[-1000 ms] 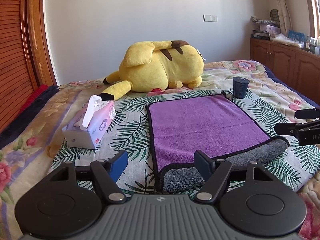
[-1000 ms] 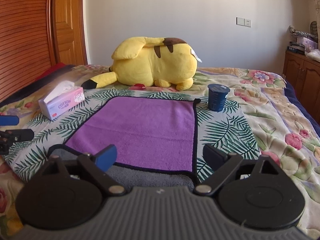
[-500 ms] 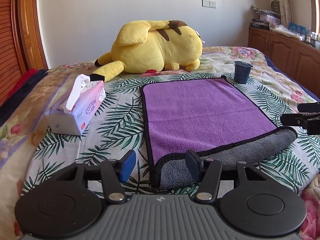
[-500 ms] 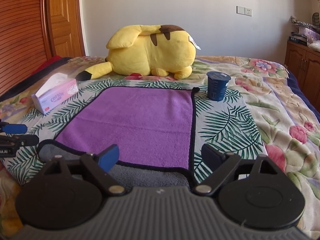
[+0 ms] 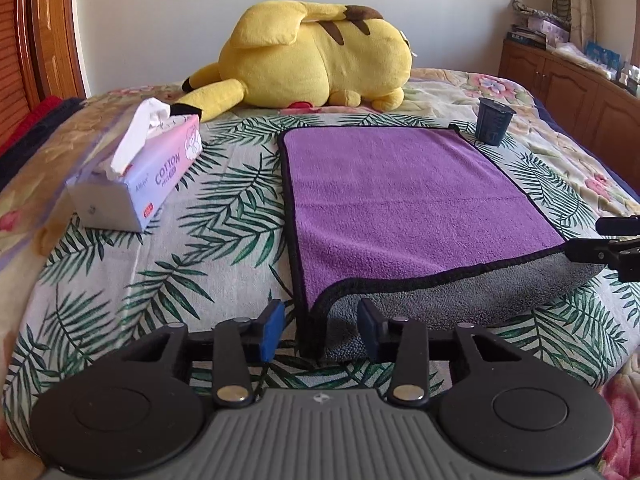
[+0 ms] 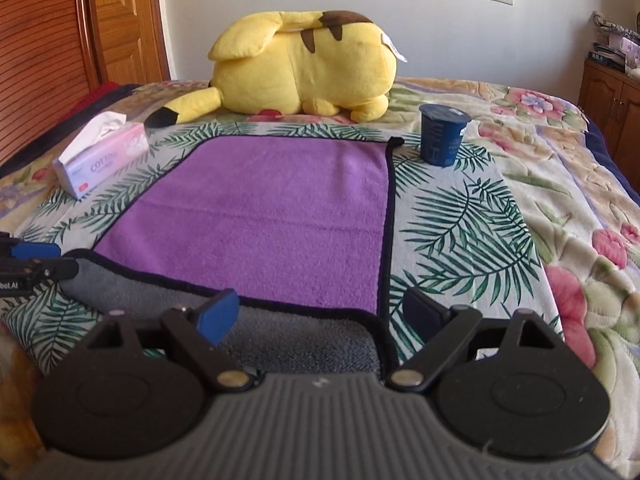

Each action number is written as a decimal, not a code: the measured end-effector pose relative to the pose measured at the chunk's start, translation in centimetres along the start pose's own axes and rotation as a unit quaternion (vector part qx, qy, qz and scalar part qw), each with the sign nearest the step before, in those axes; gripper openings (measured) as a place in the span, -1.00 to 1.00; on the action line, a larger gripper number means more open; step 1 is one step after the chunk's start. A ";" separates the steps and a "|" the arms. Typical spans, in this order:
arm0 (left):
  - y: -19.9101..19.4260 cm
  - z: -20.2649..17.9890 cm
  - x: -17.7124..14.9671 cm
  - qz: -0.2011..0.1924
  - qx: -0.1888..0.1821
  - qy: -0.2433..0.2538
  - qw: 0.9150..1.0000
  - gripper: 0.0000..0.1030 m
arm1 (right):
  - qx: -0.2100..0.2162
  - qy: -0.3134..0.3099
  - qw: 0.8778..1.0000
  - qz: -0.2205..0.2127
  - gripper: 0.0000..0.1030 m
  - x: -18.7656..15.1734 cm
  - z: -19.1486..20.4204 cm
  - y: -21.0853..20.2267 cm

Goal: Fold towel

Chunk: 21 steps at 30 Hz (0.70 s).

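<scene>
We hold our left gripper point(image 5: 320, 326) spread wide around the purple towel's point(image 5: 392, 200) near corner. Our right gripper point(image 6: 320, 312) is spread wide too, over its gray edge.

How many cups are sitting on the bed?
1. A dark blue cup stands upright on the bedspread, beside the far right corner of the purple towel. The yellow plush toy could hide something behind it.

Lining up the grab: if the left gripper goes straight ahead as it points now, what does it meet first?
Most likely the towel: its near left corner lies between the open fingers of the left gripper. Depth is hard to judge.
</scene>
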<state>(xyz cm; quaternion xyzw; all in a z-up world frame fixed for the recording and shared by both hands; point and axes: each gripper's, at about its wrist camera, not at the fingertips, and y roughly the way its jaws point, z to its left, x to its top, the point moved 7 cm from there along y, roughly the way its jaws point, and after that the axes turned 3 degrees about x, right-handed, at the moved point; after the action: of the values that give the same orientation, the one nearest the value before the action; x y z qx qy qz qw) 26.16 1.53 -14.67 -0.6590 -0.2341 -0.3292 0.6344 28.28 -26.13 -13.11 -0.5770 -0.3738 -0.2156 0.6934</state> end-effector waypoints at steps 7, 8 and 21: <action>-0.1 -0.6 -0.2 0.000 -0.017 0.002 1.000 -0.83 | 0.014 0.011 1.000 0.022 0.73 -0.5 -0.2 0.3; -0.2 -0.7 -0.2 -0.001 -0.018 0.003 1.000 -0.83 | 0.017 0.012 0.999 0.025 0.73 -0.6 -0.2 0.3; -0.3 -0.7 -0.2 -0.008 -0.018 0.001 1.000 -1.00 | 0.039 0.032 0.998 0.040 0.57 -0.7 -0.9 0.3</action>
<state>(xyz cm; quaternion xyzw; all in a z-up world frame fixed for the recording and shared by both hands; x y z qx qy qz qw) 25.70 0.94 -14.60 -0.6683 -0.2327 -0.3390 0.6199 28.30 -27.01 -13.89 -0.5572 -0.3357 -0.1913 0.7350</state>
